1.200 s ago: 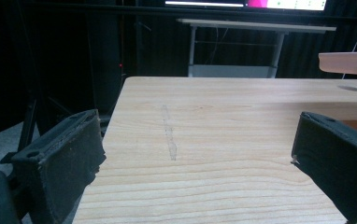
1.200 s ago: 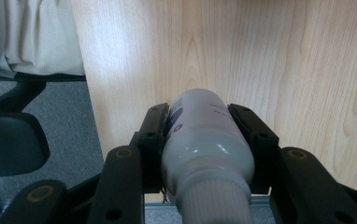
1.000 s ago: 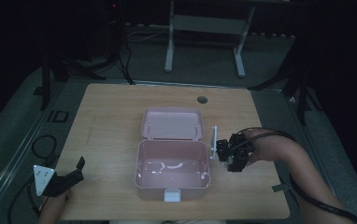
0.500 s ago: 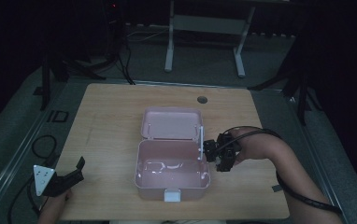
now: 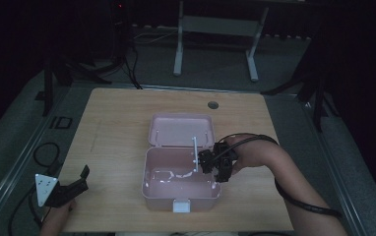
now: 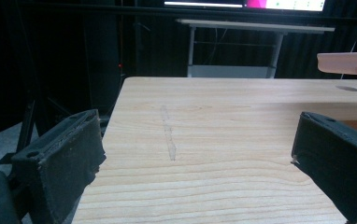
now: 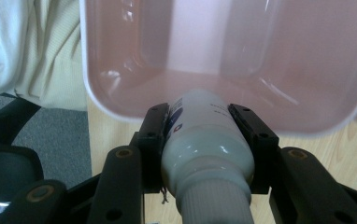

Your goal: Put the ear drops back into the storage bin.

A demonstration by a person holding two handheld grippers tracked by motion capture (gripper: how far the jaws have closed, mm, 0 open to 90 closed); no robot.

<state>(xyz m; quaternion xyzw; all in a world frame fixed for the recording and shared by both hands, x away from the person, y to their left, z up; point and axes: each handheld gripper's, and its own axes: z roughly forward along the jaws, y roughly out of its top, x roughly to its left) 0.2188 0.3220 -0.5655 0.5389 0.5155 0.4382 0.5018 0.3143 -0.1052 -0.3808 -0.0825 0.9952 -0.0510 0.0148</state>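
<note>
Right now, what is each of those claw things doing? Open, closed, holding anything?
Left gripper: open, holding nothing, low over the table.
Right gripper: closed on a white bottle, at the pink box.

A dim lab or recording studio, set up for capture rather than living or office work. At the centre of the high view stands a bare wooden table (image 5: 127, 123) with a round cable hole (image 5: 213, 104), on grey carpet (image 5: 14, 147). Dark surroundings fill the upper frame, with black stands (image 5: 50, 78), loose cables (image 5: 132, 64) and a metal-legged bench (image 5: 215, 29).
</note>
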